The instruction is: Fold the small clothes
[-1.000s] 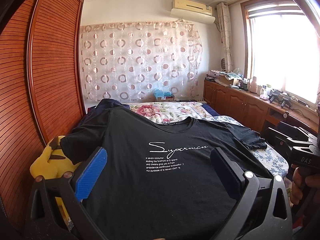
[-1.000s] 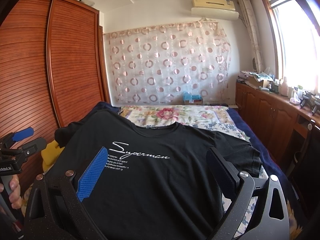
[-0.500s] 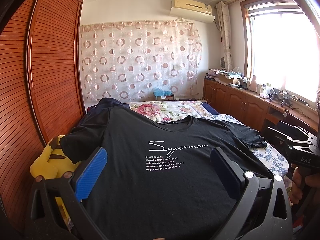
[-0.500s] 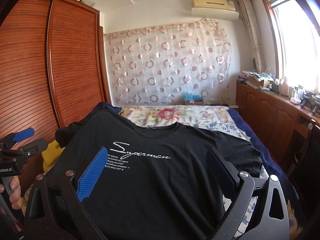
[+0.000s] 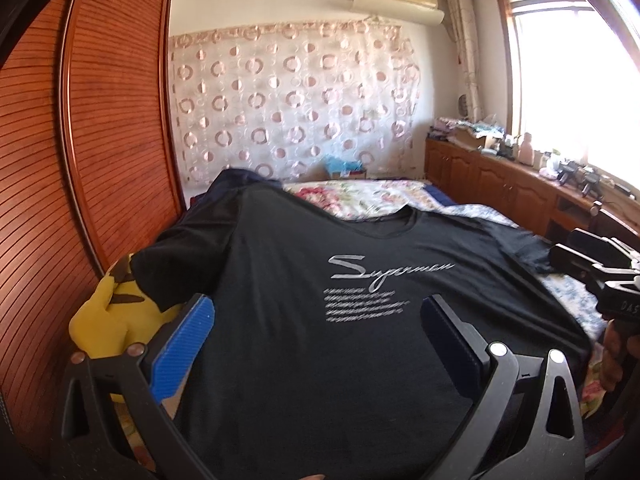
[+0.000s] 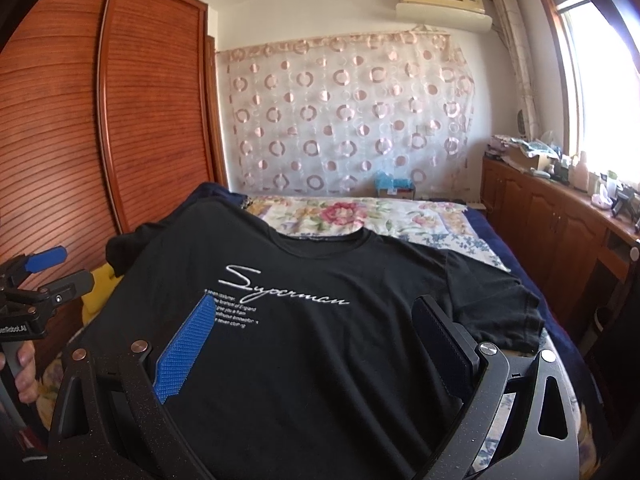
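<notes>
A black T-shirt (image 5: 320,288) with white "Superman" lettering lies spread face up on the bed, collar at the far end; it also shows in the right wrist view (image 6: 304,320). My left gripper (image 5: 316,320) is open above the shirt's lower left part, empty. My right gripper (image 6: 312,320) is open above the shirt's lower right part, empty. The left gripper appears at the left edge of the right wrist view (image 6: 44,276), and the right gripper at the right edge of the left wrist view (image 5: 600,268). The shirt's bottom hem is hidden under the gripper bodies.
A yellow plush toy (image 5: 108,312) lies under the shirt's left sleeve by the wooden wardrobe (image 5: 80,160). A floral bedspread (image 6: 360,216) covers the far bed. Wooden cabinets (image 6: 560,224) with clutter run under the window on the right.
Both views have shifted slightly; the left wrist view is a little blurred, so the left gripper is moving. The shirt lies as before and both grippers stay open.
</notes>
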Available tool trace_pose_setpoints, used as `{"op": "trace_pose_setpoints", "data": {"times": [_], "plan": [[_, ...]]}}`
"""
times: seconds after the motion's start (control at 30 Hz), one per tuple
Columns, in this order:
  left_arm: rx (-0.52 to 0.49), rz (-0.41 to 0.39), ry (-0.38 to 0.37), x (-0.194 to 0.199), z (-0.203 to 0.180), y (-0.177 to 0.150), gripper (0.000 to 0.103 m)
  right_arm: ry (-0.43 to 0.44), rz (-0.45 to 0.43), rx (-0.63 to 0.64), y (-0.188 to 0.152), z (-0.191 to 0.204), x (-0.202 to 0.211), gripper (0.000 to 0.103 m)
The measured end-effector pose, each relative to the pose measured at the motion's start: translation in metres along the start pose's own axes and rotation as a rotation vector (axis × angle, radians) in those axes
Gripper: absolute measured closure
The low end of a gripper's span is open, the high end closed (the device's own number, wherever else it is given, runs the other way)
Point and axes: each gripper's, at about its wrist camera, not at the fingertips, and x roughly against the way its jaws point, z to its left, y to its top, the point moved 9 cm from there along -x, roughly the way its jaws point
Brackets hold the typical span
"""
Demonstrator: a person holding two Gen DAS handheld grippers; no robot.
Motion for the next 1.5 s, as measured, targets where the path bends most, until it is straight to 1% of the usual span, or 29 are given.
{"op": "trace_pose_setpoints", "data": {"times": [0.07, 0.2, 0.33, 0.4, 0.47, 0.63, 0.67, 0.77, 0.8, 0.83, 0.87, 0.9, 0.93, 1.0, 1.03, 1.1, 1.13, 1.17, 1.23, 1.27, 1.33, 1.43, 1.5], "plan": [[0.011, 0.03, 0.001, -0.012, 0.012, -0.006, 0.0, 0.007, 0.018, 0.005, -0.004, 0.001, -0.01, 0.003], [0.042, 0.074, 0.001, -0.026, 0.034, -0.016, 0.0, 0.049, 0.064, 0.007, -0.015, 0.003, -0.027, 0.003], [0.075, 0.094, 0.01, -0.036, 0.059, -0.019, 0.0, 0.068, 0.099, 0.035, -0.027, 0.008, -0.043, 0.003], [0.085, 0.101, 0.026, -0.038, 0.073, -0.017, 0.0, 0.08, 0.119, 0.045, -0.033, 0.013, -0.052, 0.003], [0.094, 0.104, 0.024, -0.041, 0.084, -0.015, 0.0, 0.088, 0.132, 0.059, -0.037, 0.018, -0.059, 0.003], [0.145, 0.132, -0.018, -0.055, 0.12, -0.004, 0.0, 0.1, 0.152, 0.09, -0.043, 0.028, -0.07, 0.003], [0.149, 0.143, -0.012, -0.06, 0.129, 0.0, 0.0, 0.101, 0.156, 0.095, -0.043, 0.029, -0.073, 0.003], [0.15, 0.156, -0.006, -0.068, 0.148, 0.011, 0.008, 0.107, 0.164, 0.102, -0.045, 0.032, -0.077, 0.003], [0.158, 0.158, -0.018, -0.072, 0.155, 0.016, 0.009, 0.11, 0.164, 0.105, -0.045, 0.033, -0.078, 0.003], [0.166, 0.163, -0.027, -0.074, 0.158, 0.017, 0.013, 0.11, 0.165, 0.11, -0.046, 0.034, -0.08, 0.003], [0.183, 0.184, -0.042, -0.082, 0.165, 0.019, 0.018, 0.11, 0.167, 0.113, -0.046, 0.034, -0.08, 0.003], [0.199, 0.199, -0.055, -0.088, 0.172, 0.021, 0.019, 0.112, 0.17, 0.116, -0.047, 0.035, -0.081, 0.003], [0.212, 0.211, -0.061, -0.092, 0.176, 0.021, 0.024, 0.113, 0.172, 0.12, -0.048, 0.036, -0.082, 0.003], [0.251, 0.257, -0.056, -0.107, 0.191, 0.016, 0.031, 0.112, 0.182, 0.125, -0.05, 0.036, -0.085, 0.003], [0.273, 0.281, -0.052, -0.116, 0.2, 0.012, 0.037, 0.113, 0.186, 0.126, -0.051, 0.036, -0.087, 0.003], [0.305, 0.312, -0.045, -0.127, 0.212, 0.007, 0.041, 0.11, 0.196, 0.129, -0.055, 0.035, -0.091, 0.003], [0.315, 0.319, -0.036, -0.131, 0.217, 0.006, 0.046, 0.109, 0.198, 0.132, -0.055, 0.037, -0.092, 0.003], [0.319, 0.318, -0.04, -0.132, 0.219, 0.005, 0.055, 0.108, 0.2, 0.133, -0.057, 0.037, -0.093, 0.003], [0.331, 0.323, -0.047, -0.136, 0.222, 0.006, 0.059, 0.107, 0.201, 0.134, -0.058, 0.037, -0.093, 0.003], [0.329, 0.327, -0.047, -0.137, 0.223, 0.006, 0.065, 0.107, 0.2, 0.134, -0.057, 0.037, -0.093, 0.003], [0.312, 0.344, -0.046, -0.142, 0.225, 0.007, 0.069, 0.105, 0.201, 0.135, -0.057, 0.037, -0.093, 0.003], [0.294, 0.38, -0.048, -0.149, 0.227, 0.004, 0.069, 0.102, 0.195, 0.143, -0.058, 0.039, -0.093, 0.003], [0.283, 0.395, -0.05, -0.153, 0.227, 0.002, 0.074, 0.098, 0.187, 0.149, -0.059, 0.039, -0.093, 0.003]]}}
